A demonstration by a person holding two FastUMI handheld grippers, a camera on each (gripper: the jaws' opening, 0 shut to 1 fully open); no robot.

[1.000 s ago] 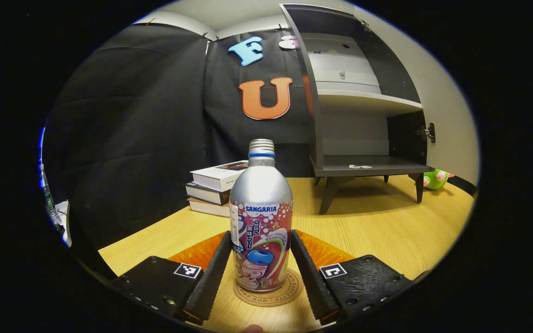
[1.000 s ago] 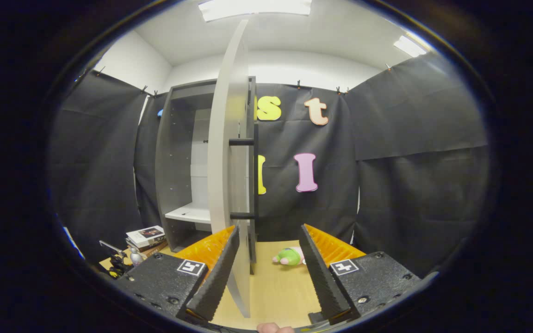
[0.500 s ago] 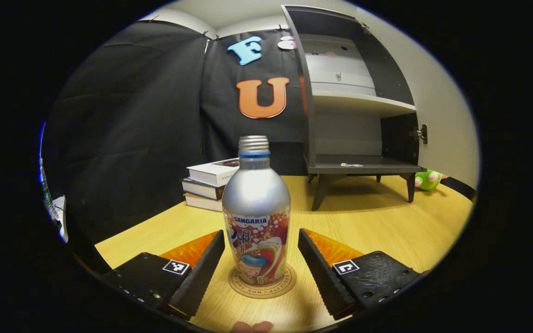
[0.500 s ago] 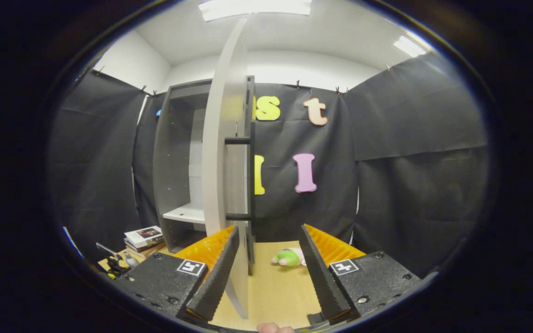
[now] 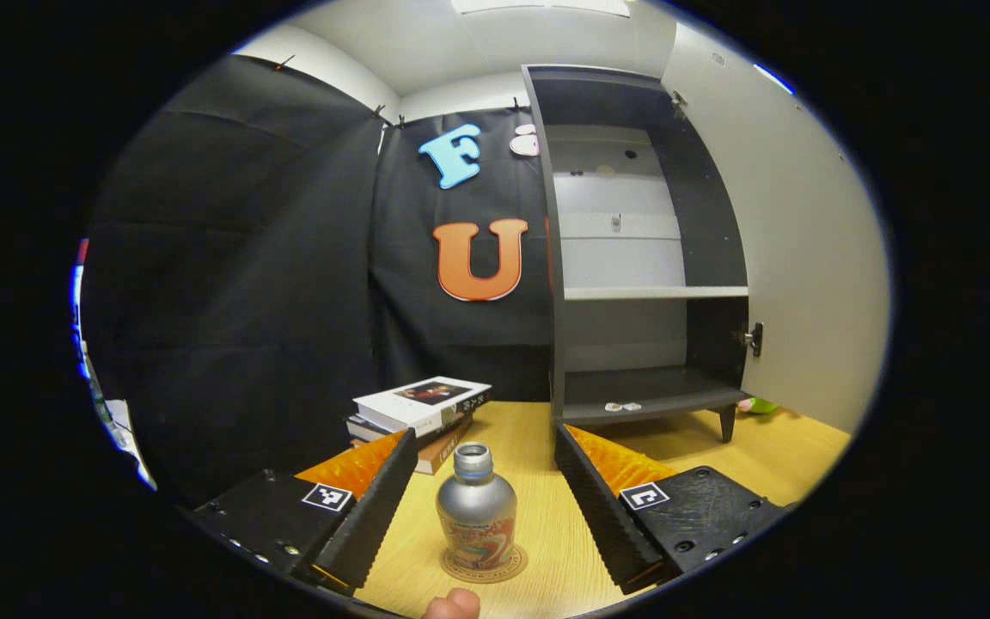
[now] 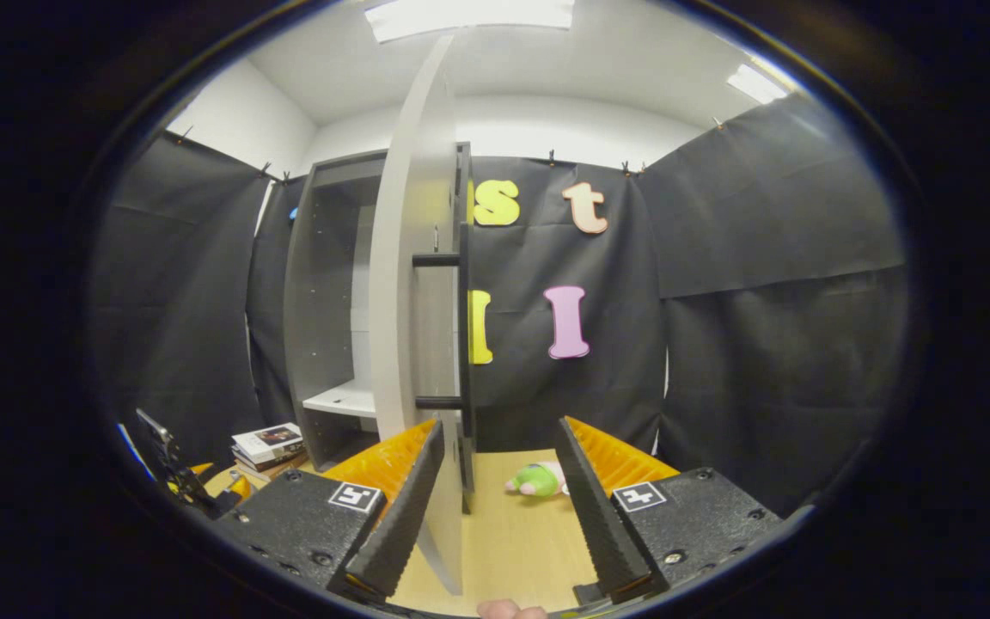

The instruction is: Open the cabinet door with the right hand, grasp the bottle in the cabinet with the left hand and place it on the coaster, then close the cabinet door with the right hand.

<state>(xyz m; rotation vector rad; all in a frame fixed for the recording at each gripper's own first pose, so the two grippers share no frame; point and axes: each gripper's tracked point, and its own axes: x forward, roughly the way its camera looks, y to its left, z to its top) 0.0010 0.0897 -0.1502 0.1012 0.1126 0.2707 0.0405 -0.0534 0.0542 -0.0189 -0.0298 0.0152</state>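
**Bottle on the coaster, cabinet door open**

In the left gripper view, the left gripper [image 5: 486, 499] sits at the bottom of the frame with its fingers spread wide and nothing between them pressed. Low in the centre, the silver aluminium bottle with a colourful printed label [image 5: 477, 518] stands upright on the round brown coaster [image 5: 485, 565], clear of both fingers. The coaster lies on the light wooden table [image 5: 538, 507]. A fingertip [image 5: 452, 604] shows at the very bottom edge. Left of centre, a stack of books [image 5: 420, 412] rests on the table. Right of centre stands the dark grey cabinet [image 5: 645, 258], its shelves exposed, and its pale door [image 5: 791, 258] is swung out along the right edge.

In the right gripper view, the right gripper [image 6: 495, 507] is released, fingers apart at the bottom of the frame. The pale door [image 6: 413, 327] is seen edge-on in the centre, its lower edge just beside the left finger; whether they touch is unclear. A black bar handle [image 6: 463, 318] runs up its face. A green plush toy [image 6: 538, 479] lies on the table behind.
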